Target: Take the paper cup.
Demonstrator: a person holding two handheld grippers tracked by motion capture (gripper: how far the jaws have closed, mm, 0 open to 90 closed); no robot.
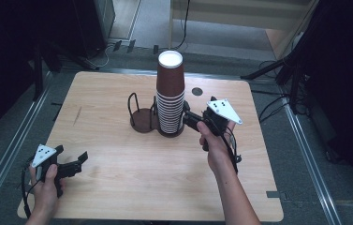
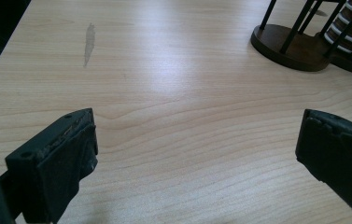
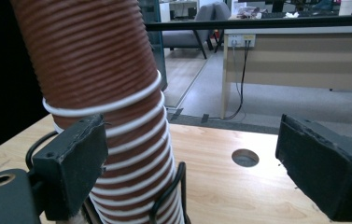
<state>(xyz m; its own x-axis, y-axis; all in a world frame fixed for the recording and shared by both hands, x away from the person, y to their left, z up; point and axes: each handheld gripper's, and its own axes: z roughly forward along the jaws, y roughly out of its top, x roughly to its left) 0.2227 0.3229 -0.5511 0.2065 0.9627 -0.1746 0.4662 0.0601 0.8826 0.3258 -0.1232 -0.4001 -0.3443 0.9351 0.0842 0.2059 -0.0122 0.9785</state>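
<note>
A tall stack of upturned brown ribbed paper cups (image 1: 170, 89) with white rims stands in the right bay of a black wire cup holder (image 1: 142, 118); its left bay is empty. My right gripper (image 1: 189, 118) is open at the stack's lower right side. In the right gripper view the stack (image 3: 103, 70) rises just behind the left jaw, and the gap of the right gripper (image 3: 192, 140) lies to its right. My left gripper (image 1: 73, 153) is open near the table's front left corner, over bare wood. The left gripper (image 2: 197, 130) faces the holder's base (image 2: 290, 42) far off.
The light wooden table (image 1: 118, 178) has a round cable hole (image 1: 197, 91) behind the right gripper. A grey smudge (image 2: 88, 42) marks the wood at the left. Beyond the far edge are floor, cables and dark stands.
</note>
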